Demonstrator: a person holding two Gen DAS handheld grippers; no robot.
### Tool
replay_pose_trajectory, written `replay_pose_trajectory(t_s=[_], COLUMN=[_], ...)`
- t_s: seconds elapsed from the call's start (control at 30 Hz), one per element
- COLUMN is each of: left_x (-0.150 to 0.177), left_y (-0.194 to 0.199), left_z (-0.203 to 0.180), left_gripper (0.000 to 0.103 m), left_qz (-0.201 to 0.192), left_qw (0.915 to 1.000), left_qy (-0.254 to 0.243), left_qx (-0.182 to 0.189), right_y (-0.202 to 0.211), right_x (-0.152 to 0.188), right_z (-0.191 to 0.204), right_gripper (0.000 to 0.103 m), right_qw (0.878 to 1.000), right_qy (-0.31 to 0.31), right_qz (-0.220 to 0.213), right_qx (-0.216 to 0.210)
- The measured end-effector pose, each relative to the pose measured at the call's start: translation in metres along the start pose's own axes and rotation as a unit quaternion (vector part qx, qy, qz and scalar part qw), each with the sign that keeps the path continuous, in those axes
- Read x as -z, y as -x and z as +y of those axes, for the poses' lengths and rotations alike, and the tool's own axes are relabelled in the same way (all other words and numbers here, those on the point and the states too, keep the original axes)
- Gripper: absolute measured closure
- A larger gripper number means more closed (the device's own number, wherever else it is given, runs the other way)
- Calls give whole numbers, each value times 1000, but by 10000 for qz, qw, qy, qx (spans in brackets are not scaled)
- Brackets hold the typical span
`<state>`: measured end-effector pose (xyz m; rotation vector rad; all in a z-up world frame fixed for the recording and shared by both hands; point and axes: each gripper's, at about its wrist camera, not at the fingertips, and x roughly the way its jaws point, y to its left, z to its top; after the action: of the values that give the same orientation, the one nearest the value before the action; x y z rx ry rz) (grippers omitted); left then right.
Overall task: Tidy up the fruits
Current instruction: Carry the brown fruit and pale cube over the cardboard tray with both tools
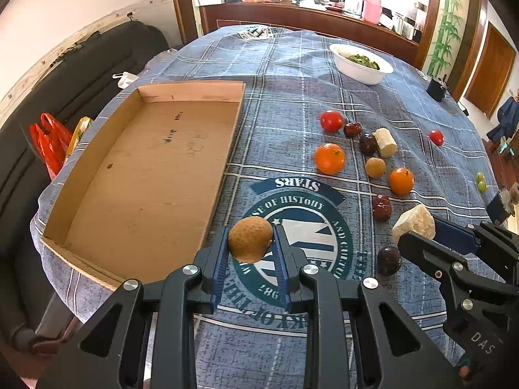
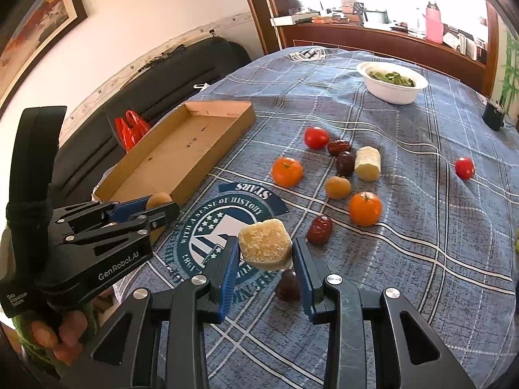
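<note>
My left gripper (image 1: 250,243) is shut on a round brown fruit (image 1: 249,239), held above the cloth just right of the empty cardboard tray (image 1: 142,168). My right gripper (image 2: 266,253) is shut on a pale peeled chunk (image 2: 265,243) and holds it above a dark plum (image 2: 288,287). The chunk (image 1: 415,222) and the right gripper (image 1: 454,253) also show in the left wrist view, and the left gripper (image 2: 162,207) in the right wrist view. Oranges (image 2: 287,171) (image 2: 365,208), tomatoes (image 2: 316,137) (image 2: 464,168), red dates (image 2: 319,229), a brown fruit (image 2: 337,187) and another pale chunk (image 2: 367,163) lie on the cloth.
A white bowl of greens (image 2: 392,82) stands at the far side of the table. Green grapes (image 1: 481,181) lie near the right edge. A dark sofa with a red bag (image 1: 48,142) is left of the table. A small black object (image 2: 493,115) sits far right.
</note>
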<state>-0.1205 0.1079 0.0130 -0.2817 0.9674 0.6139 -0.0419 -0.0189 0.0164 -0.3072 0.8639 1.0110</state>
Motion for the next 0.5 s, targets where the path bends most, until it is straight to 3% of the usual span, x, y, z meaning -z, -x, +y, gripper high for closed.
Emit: replay_pose_trajectory(t_s=[0.5], left_x=[1], left_y=[4], left_z=[44], left_gripper=[79], left_qz=[-104], left_qw=[9989], left_qy=[402], left_qx=[-207], right_y=[-13], right_x=[-10], right_z=[32], right_gripper=[69], right_qw=[9994], right_qy=[259], right_qz=[74], right_qx=[-214])
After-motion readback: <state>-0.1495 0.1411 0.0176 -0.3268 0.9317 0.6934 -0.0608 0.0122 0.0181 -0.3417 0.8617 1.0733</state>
